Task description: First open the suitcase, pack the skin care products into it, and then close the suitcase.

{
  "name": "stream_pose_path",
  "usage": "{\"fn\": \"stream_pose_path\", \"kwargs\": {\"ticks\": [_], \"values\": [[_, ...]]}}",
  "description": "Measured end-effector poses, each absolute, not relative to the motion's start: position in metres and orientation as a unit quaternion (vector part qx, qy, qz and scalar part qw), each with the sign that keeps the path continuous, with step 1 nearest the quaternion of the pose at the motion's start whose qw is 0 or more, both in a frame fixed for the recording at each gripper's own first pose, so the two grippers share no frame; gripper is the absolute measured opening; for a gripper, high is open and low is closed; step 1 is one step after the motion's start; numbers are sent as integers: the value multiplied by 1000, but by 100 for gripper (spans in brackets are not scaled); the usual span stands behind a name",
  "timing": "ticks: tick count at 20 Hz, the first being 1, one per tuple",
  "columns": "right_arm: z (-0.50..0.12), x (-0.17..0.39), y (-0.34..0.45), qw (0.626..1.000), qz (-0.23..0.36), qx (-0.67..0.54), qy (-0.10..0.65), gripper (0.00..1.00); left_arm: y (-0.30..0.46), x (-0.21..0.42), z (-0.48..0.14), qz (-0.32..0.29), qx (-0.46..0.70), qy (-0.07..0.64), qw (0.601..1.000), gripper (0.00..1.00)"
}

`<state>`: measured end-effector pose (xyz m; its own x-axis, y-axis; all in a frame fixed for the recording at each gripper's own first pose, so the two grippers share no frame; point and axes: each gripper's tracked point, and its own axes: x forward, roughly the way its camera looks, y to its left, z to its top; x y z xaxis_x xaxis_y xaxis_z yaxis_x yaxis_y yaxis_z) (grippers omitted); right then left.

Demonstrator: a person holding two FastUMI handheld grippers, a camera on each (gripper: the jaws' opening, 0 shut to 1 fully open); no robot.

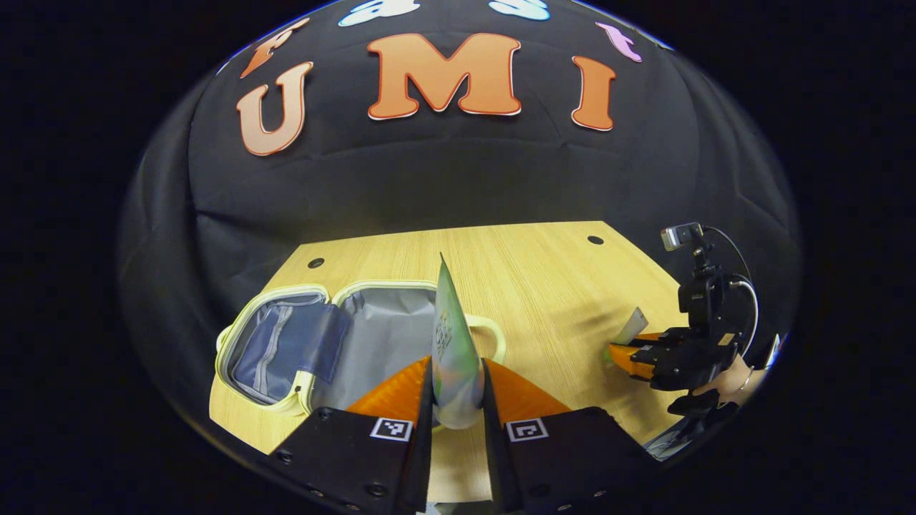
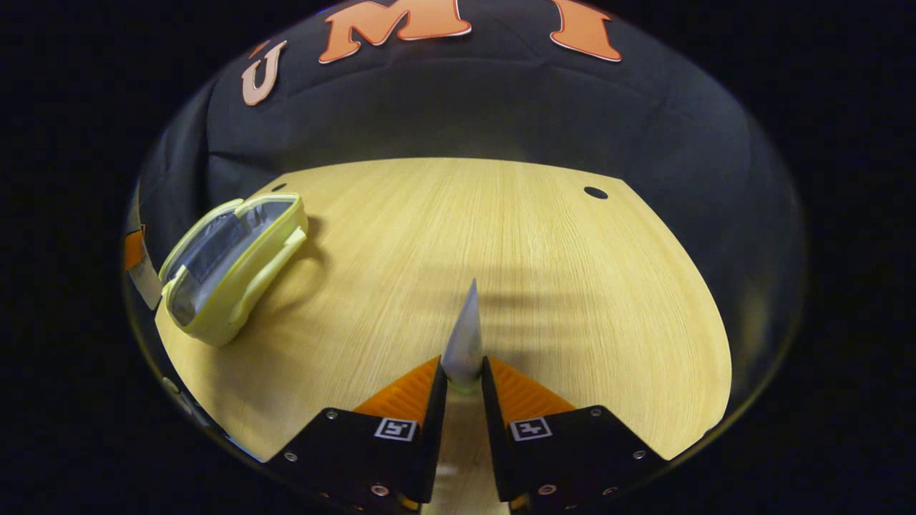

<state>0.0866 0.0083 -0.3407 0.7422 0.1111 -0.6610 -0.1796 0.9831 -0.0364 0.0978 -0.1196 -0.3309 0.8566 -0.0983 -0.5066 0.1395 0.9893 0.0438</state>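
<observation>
A pale yellow-green suitcase (image 1: 286, 343) lies open on the wooden table, its grey lining and zip pocket showing. In the right gripper view the suitcase (image 2: 229, 268) sits at the far left. My left gripper (image 1: 458, 390) is shut on a green patterned skin care tube (image 1: 452, 343), held just in front of the suitcase's right half. My right gripper (image 2: 464, 375) is shut on a silvery tube (image 2: 465, 336) that points forward above the bare table. In the left gripper view the right gripper (image 1: 637, 354) is at the table's right side, with its tube (image 1: 631, 325) sticking out.
The light wooden table (image 2: 515, 243) has small dark holes near its far corners (image 2: 595, 192). Black cloth walls the booth behind and beside it. A hand (image 1: 733, 379) holds the right gripper at the table's right edge.
</observation>
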Motion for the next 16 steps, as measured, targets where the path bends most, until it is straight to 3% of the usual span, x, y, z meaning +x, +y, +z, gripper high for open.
{"fn": "stream_pose_path", "kwargs": {"ticks": [6, 11, 16], "values": [[-299, 66, 38, 923, 99, -15, 372, 29, -67, 100, -333, -64, 35, 306, 949, 33], [-244, 36, 106, 906, 152, 94, 384, 29, -13, 120, -351, -103, 62, 402, 908, 33], [-222, 6, 154, 888, 169, 154, 399, 29, 6, 156, -377, -155, 66, 504, 847, 33]]}}
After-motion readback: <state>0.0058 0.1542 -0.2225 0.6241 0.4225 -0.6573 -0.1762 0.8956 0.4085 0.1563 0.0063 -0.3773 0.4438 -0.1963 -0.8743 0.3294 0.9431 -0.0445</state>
